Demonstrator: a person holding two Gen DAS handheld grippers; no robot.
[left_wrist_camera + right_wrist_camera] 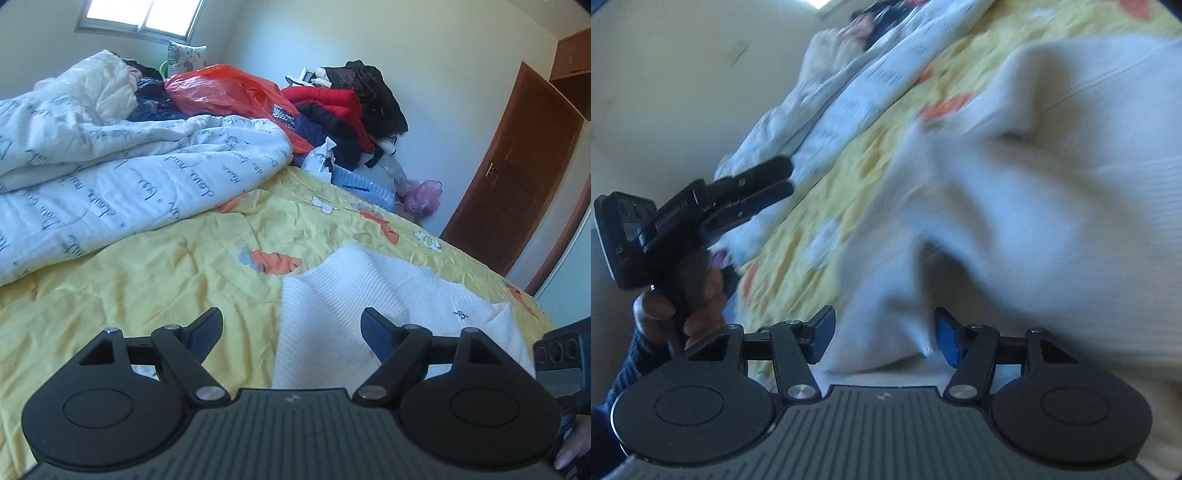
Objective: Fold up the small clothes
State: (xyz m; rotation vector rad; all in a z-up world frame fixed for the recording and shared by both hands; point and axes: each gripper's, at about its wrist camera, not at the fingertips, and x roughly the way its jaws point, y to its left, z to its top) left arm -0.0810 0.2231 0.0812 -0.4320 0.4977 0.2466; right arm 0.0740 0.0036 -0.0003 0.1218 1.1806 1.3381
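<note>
A small white knit sweater (369,291) lies rumpled on the yellow carrot-print bedsheet (147,280). My left gripper (291,332) is open and empty, low over the sweater's left edge. In the right wrist view, which is blurred, the sweater (1034,206) fills the right side. My right gripper (884,336) is open, with a fold of the sweater lying between its fingers. The left gripper (786,181) shows there from the side, held in a hand at the left, clear of the cloth.
A white quilt with script print (110,173) is bunched across the bed's far left. Behind it lie an orange plastic bag (229,88) and a pile of red and dark clothes (347,103). A brown door (517,177) stands at the right.
</note>
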